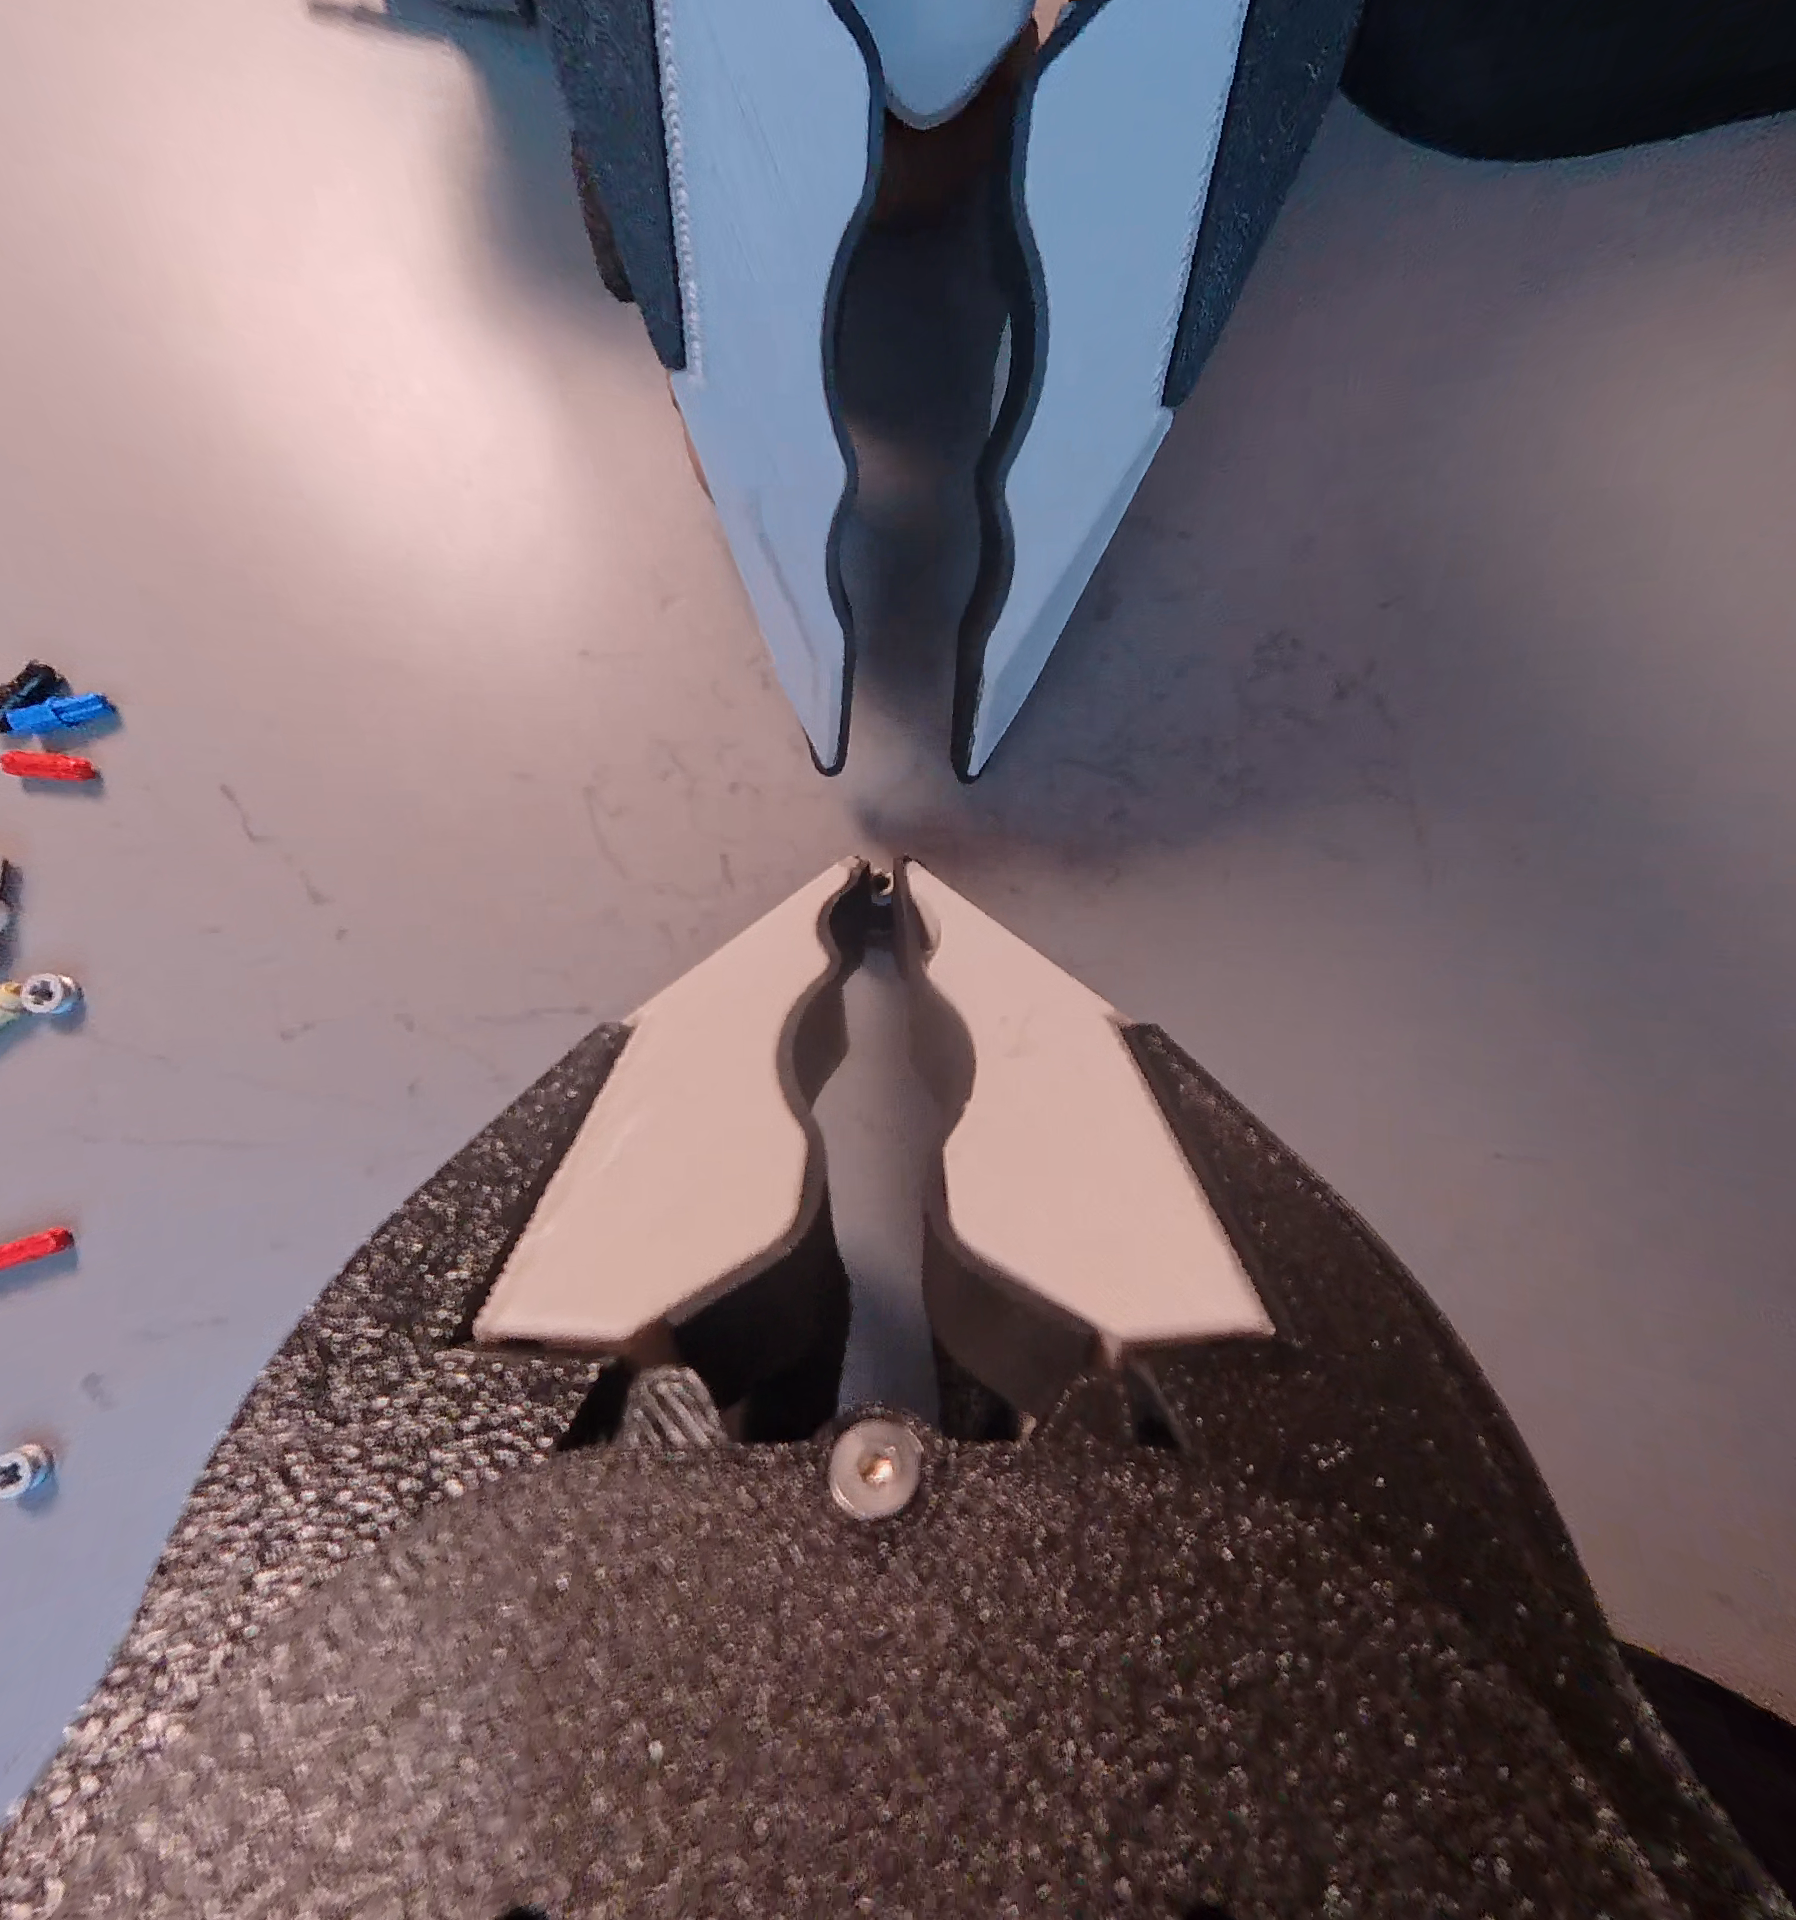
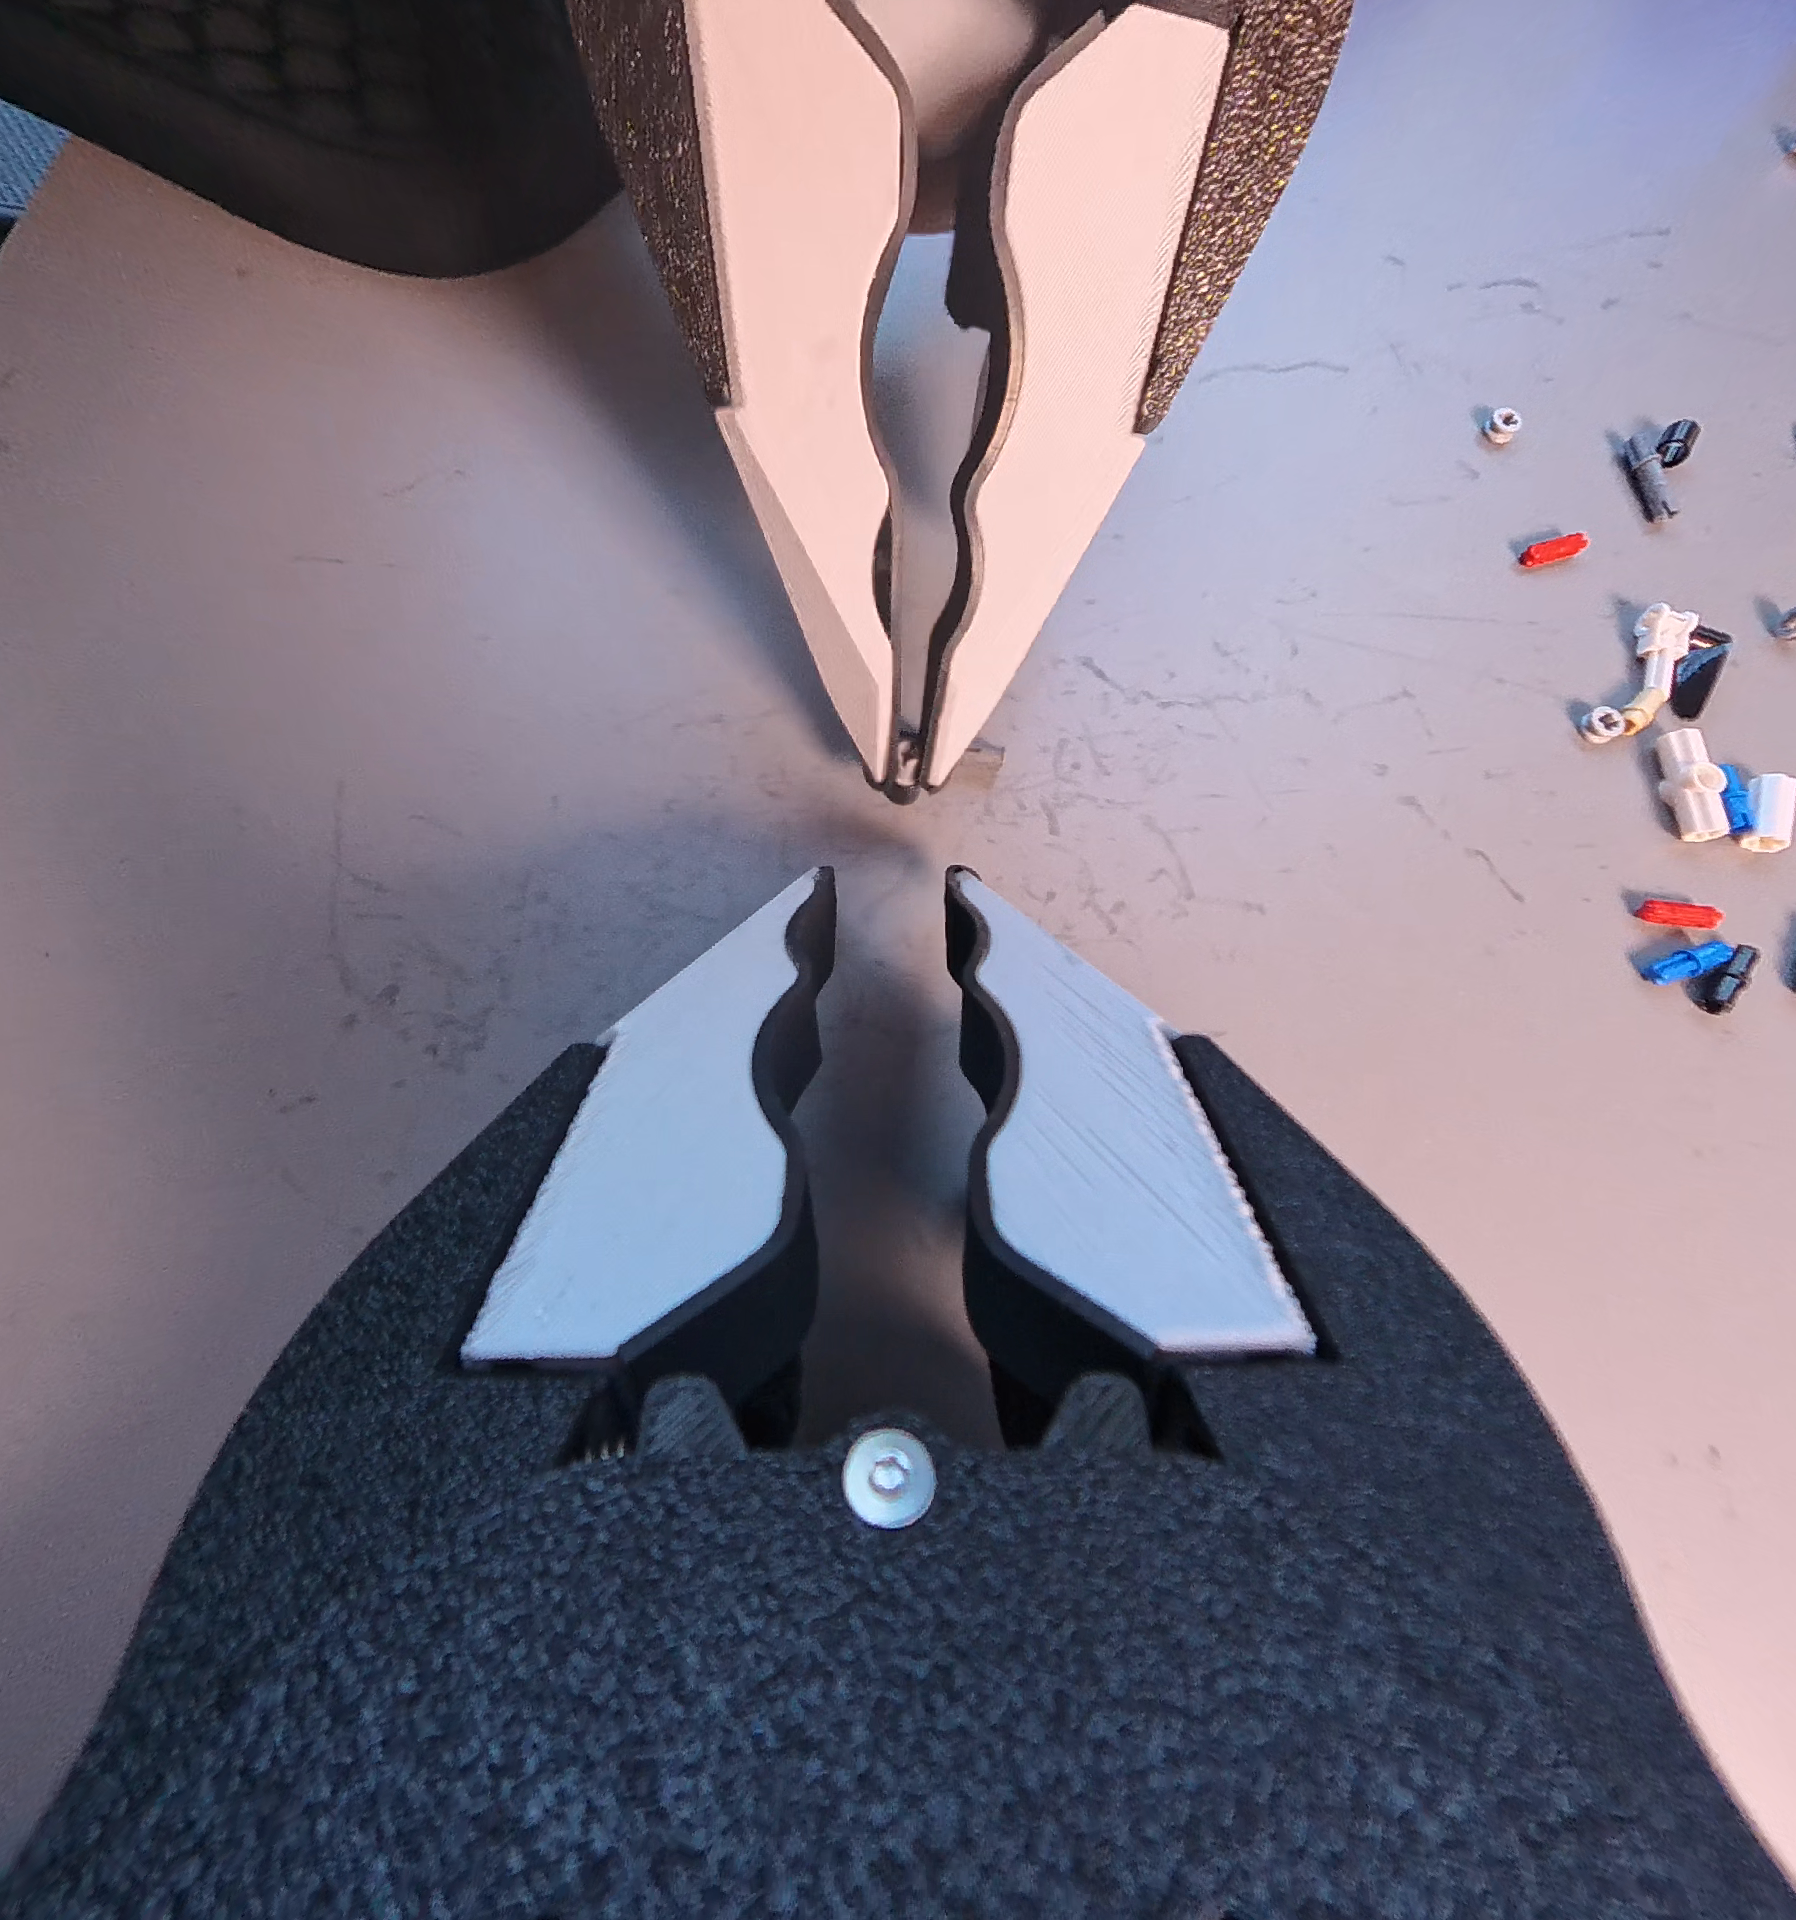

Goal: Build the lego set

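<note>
Grey tabletop shows loose pieces unassembled toward one edge, left gripper pinching a small dark piece, right gripper parted, empty.

Both wrist cameras look steeply down, close over the table, facing each other tip-to-tip.

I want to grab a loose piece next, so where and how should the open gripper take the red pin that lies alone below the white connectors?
Grip the red pin across its narrow middle, coming straight down from above with the right gripper, fingers either side of its long axis. It lies flat on the table with bare surface around it, though the blue pin lies close, so keep the fingers narrow.
</note>
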Demonstrator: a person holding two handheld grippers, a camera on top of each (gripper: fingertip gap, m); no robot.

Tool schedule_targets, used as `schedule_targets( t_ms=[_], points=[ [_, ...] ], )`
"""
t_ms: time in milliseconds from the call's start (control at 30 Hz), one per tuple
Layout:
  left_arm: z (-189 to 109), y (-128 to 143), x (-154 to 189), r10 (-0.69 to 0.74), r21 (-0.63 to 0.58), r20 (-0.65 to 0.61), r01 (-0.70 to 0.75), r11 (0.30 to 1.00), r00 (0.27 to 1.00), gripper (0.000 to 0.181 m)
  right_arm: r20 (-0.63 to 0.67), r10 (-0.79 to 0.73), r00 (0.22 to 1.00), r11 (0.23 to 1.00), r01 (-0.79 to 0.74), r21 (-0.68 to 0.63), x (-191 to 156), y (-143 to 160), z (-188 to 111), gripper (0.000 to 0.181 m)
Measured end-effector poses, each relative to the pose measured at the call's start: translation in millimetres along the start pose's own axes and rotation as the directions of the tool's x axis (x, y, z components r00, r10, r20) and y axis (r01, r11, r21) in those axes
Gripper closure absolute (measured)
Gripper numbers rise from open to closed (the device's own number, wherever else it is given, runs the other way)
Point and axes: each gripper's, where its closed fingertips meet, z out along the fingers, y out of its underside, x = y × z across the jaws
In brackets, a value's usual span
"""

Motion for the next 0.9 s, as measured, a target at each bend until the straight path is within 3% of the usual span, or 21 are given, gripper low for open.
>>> schedule_targets(
  t_ms=[67, 133, 200, 267, 333, 400, 433, 500, 567, 633, 733, 833, 900],
  points=[
    [-0.1, -0.9, -1.1, -0.021, 0.021, 0.008, 0.021, 1.0, 1.0, 0.177, 0.001, 0.001, 1.0, 1.0, -0.001, 0.001, 0.0, -0.2, 0.0, 0.161],
    [-2.4, -6.4, 0.7, -0.061, 0.078, -0.011, 0.061, 0.995, 0.998, 0.157, 0.002, 0.006, 1.0, 1.0, -0.006, 0.003, 0.1, -0.2, -0.5, 0.161],
    [-6.7, -13.0, 1.9, -0.071, 0.134, -0.014, 0.072, 0.988, 0.997, 0.154, 0.003, 0.007, 1.0, 1.0, -0.007, 0.004, 0.2, -0.1, -0.6, 0.161],
    [-4.1, -3.2, -2.7, -0.023, 0.062, 0.043, 0.021, 0.998, 0.999, 0.155, 0.005, 0.009, 1.0, 1.0, -0.009, 0.006, 0.1, -0.4, -0.6, 0.161],
    [1.7, 6.1, 1.8, 0.021, -0.003, 0.025, -0.021, 1.0, 0.999, 0.168, 0.011, 0.014, 1.0, 1.0, -0.014, 0.01, 0.1, -0.7, -0.8, 0.161],
    [3.5, 7.0, -1.4, 0.049, -0.004, 0.05, -0.048, 0.999, 0.998, 0.175, 0.012, 0.015, 1.0, 1.0, -0.015, 0.013, -0.1, -1.0, -1.1, 0.161],
    [2.4, 3.9, -2.5, 0.042, 0.022, 0.053, -0.043, 0.999, 0.998, 0.175, 0.008, 0.012, 1.0, 1.0, -0.012, 0.017, 0.5, -1.5, -1.7, 0.161],
    [-11.3, -23.2, 0.0, -0.06, 0.238, -0.022, 0.064, 0.969, 0.998, 0.175, -0.01, 0.017, 1.0, 0.996, -0.016, 0.089, 4.1, -11.8, -7.3, 0.161],
    [-40.2, -54.8, -6.4, -0.197, 0.484, -0.151, 0.247, 0.839, 0.969, 0.174, -0.057, 0.023, 0.998, 0.968, -0.008, 0.25, 12.6, -38.1, -23.9, 0.159],
    [-73.7, -78.5, -16.3, -0.28, 0.65, -0.324, 0.428, 0.628, 0.904, 0.174, -0.174, 0.019, 0.985, 0.916, 0.052, 0.398, 26.1, -67.3, -50.0, 0.156],
    [-105.0, -92.6, -29.8, -0.301, 0.719, -0.511, 0.592, 0.364, 0.805, 0.175, -0.404, -0.008, 0.915, 0.858, 0.214, 0.468, 40.2, -95.0, -83.4, 0.156],
    [-112.1, -96.9, -31.6, -0.282, 0.696, -0.611, 0.671, 0.255, 0.74, 0.175, -0.543, -0.054, 0.838, 0.831, 0.339, 0.44, 37.1, -109.9, -93.4, 0.155],
    [-111.8, -99.7, -28.3, -0.267, 0.676, -0.646, 0.699, 0.235, 0.715, 0.174, -0.603, -0.09, 0.793, 0.837, 0.389, 0.386, 35.6, -113.2, -91.4, 0.154]
  ],
)
